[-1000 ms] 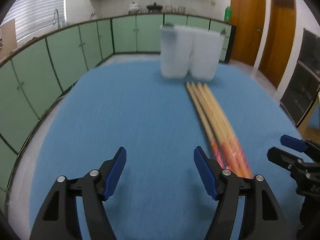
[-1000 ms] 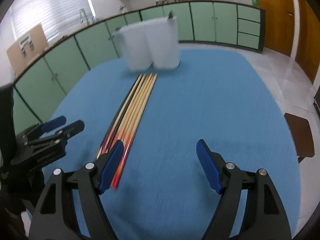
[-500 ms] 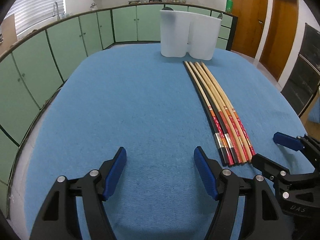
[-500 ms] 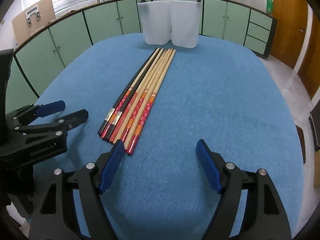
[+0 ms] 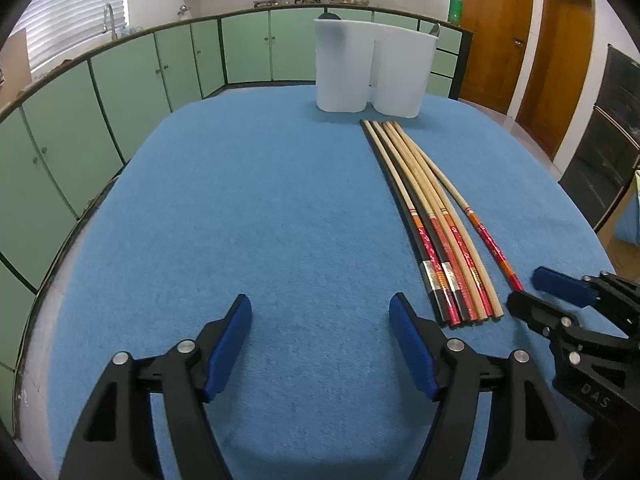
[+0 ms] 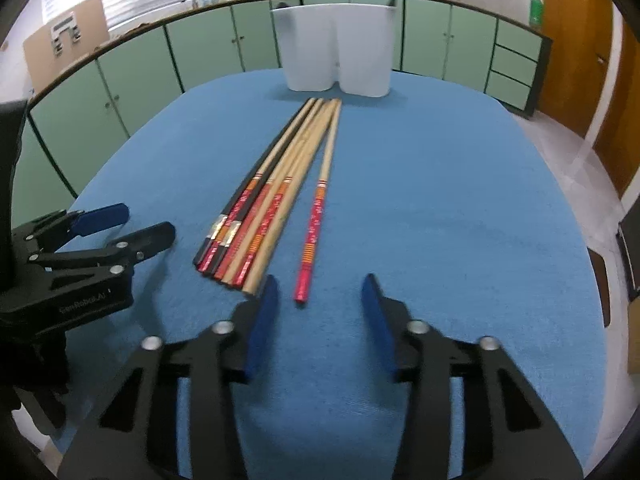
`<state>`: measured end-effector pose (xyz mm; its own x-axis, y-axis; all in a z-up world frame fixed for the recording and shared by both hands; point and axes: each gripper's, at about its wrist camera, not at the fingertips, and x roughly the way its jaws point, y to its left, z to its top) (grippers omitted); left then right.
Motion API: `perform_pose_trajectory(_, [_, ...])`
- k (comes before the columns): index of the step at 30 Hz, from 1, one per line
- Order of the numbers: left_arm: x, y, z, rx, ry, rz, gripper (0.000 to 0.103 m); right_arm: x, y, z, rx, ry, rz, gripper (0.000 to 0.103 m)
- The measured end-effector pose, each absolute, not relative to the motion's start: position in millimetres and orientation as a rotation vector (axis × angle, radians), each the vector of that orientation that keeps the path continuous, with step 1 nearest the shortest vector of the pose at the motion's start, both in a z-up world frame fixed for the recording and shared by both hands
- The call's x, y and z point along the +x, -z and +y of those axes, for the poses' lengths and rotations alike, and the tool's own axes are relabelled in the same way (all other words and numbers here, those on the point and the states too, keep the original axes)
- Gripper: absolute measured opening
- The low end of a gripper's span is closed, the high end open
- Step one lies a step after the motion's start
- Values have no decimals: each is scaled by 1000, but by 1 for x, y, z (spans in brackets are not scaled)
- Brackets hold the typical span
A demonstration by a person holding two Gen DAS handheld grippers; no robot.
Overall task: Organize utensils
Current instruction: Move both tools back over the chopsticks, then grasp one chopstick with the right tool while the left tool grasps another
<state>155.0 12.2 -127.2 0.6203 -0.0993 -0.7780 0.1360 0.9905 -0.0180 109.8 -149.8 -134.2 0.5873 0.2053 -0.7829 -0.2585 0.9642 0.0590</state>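
Note:
Several long chopsticks [image 5: 436, 232] with red decorated ends lie in a bundle [image 6: 256, 216] on the blue tablecloth, tips toward a white two-part utensil holder [image 5: 372, 72] [image 6: 336, 46] at the far edge. One chopstick [image 6: 316, 220] [image 5: 480, 228] lies apart to the right of the bundle. My left gripper [image 5: 320, 320] is open and empty, left of the bundle's near ends. My right gripper [image 6: 320, 296] is open, its jaws on either side of the single chopstick's near end, not touching it.
The blue tablecloth [image 5: 240, 208] covers a rounded table. Green cabinets [image 5: 120, 80] run behind and to the left. Wooden doors [image 5: 520, 40] stand at the right. A utensil handle pokes out of the holder [image 6: 392, 0].
The right gripper moved left to the chopsticks' near ends and narrowed its jaws. One chopstick now lies apart from the bundle. The left gripper stayed open and hardly moved.

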Motion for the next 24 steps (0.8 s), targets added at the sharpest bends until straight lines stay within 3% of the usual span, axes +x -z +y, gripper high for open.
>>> perform_pose_trajectory(1, [155, 127, 12, 46, 137, 892, 71, 110, 135, -148, -67, -274, 902, 15])
perform_pose_trajectory(3, [154, 127, 8, 49, 149, 892, 71, 110, 135, -148, -66, -285, 902, 7])
perform_pose_trajectory(14, [149, 128, -13, 65, 227, 894, 73, 114, 136, -164, -13, -256, 904, 6])
perform_pose_trajectory(24, [150, 129, -6, 96, 163, 894, 80, 113, 136, -164, -16, -252, 903, 6])
